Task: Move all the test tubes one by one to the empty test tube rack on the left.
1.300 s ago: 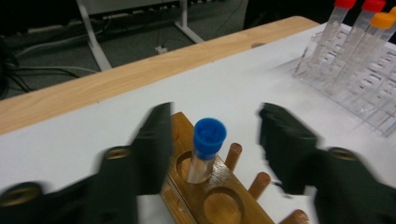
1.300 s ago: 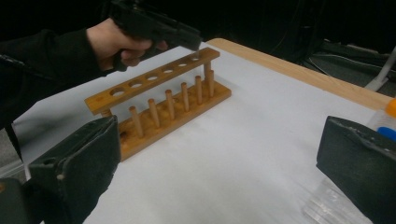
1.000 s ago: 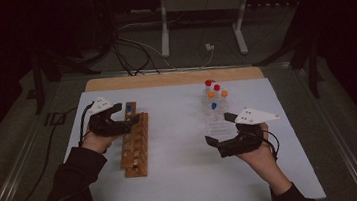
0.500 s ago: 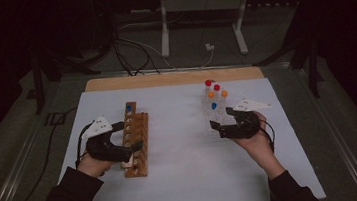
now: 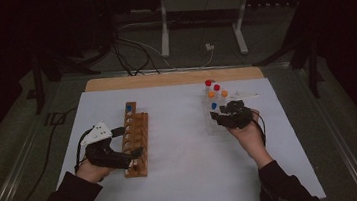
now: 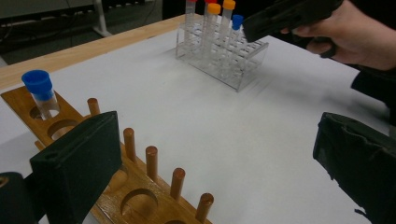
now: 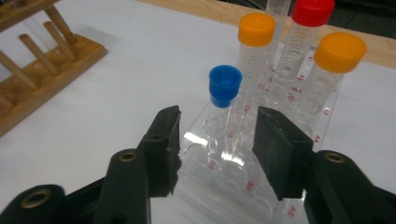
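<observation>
Now | right gripper jaws closing, not gripping; blue-capped tube just beyond them

We find the wooden rack toward the desk's left edge, one tube in its far hole, and the clear rack (tubes standing in it) toward the right edge.

Red digits (too blurred to read) mark the clear rack.
</observation>
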Demonstrator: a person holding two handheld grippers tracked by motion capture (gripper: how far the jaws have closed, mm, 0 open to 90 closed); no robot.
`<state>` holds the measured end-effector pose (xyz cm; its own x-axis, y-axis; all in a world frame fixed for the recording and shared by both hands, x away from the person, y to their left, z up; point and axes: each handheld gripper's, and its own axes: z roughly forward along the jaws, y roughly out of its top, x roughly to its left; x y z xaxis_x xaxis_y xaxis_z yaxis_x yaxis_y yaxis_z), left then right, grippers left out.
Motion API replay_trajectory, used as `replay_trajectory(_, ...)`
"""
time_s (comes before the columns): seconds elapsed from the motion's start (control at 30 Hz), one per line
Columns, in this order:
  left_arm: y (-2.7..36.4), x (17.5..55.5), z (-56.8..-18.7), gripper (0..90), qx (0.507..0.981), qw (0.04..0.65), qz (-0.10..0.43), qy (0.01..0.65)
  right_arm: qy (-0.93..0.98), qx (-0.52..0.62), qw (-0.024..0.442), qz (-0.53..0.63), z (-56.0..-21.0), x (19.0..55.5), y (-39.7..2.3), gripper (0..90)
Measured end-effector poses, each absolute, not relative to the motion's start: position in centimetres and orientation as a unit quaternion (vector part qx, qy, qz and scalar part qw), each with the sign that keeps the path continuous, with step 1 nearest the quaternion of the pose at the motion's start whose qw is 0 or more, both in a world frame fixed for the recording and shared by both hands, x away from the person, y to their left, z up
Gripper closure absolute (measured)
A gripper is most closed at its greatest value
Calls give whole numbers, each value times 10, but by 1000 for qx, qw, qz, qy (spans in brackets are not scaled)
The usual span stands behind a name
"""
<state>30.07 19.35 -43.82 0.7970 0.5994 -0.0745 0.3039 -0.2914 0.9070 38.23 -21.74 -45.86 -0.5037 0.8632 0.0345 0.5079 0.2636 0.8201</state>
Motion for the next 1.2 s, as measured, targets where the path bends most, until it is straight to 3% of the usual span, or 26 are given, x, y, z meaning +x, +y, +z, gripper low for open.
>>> replay_trajectory(0.57, 193, 302, -442, 21, 796, 511, 145, 289, 770, 457, 226, 383, -467, 395, -205, 741)
replay_trajectory(0.8, 194, 303, -442, 20, 797, 510, 144, 289, 772, 454, 232, 380, -467, 394, -202, 770)
replay_trajectory(1.2, 192, 299, -435, 20, 798, 515, 142, 278, 766, 437, 249, 401, -437, 384, -206, 772)
